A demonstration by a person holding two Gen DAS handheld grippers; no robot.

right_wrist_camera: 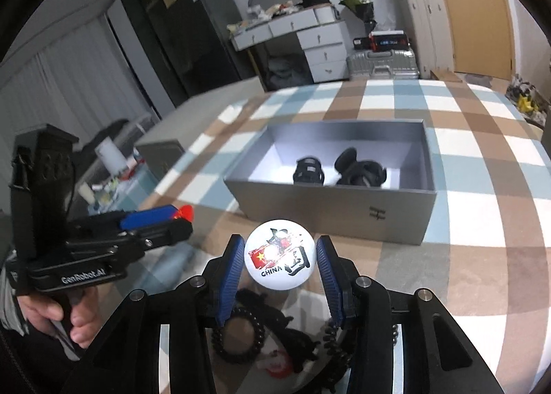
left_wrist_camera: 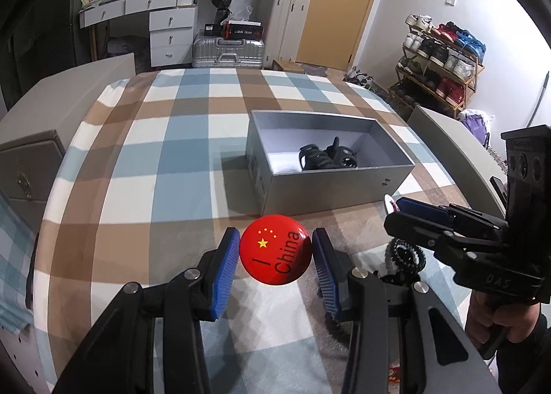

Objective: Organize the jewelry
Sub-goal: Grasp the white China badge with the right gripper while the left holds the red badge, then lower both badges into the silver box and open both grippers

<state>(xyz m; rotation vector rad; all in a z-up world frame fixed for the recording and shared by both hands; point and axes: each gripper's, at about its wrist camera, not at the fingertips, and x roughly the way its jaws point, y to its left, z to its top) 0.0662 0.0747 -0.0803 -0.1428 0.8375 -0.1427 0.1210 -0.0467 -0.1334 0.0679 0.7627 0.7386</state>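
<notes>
My left gripper (left_wrist_camera: 275, 252) is shut on a round red badge (left_wrist_camera: 275, 249) printed with yellow stars and "I China". It hangs above the checked cloth, just short of the open grey box (left_wrist_camera: 330, 184). My right gripper (right_wrist_camera: 280, 258) is shut on a round white badge (right_wrist_camera: 279, 259) marked "CHINA", its blue pads pressing both edges. Inside the grey box (right_wrist_camera: 330, 201) lie black jewelry pieces (right_wrist_camera: 341, 172), also seen as a dark heap (left_wrist_camera: 327, 157). Under the right gripper lie black bead bracelets (right_wrist_camera: 237, 335). The right gripper (left_wrist_camera: 392, 204) shows at the right of the left wrist view.
A checked blue, brown and white cloth (left_wrist_camera: 165, 159) covers the table. A black beaded bracelet (left_wrist_camera: 406, 256) lies beside the left gripper. Behind the table stand a silver suitcase (left_wrist_camera: 227, 53), a white drawer desk (left_wrist_camera: 165, 25) and a shoe rack (left_wrist_camera: 440, 56). A hand (right_wrist_camera: 69, 318) holds the left gripper's handle.
</notes>
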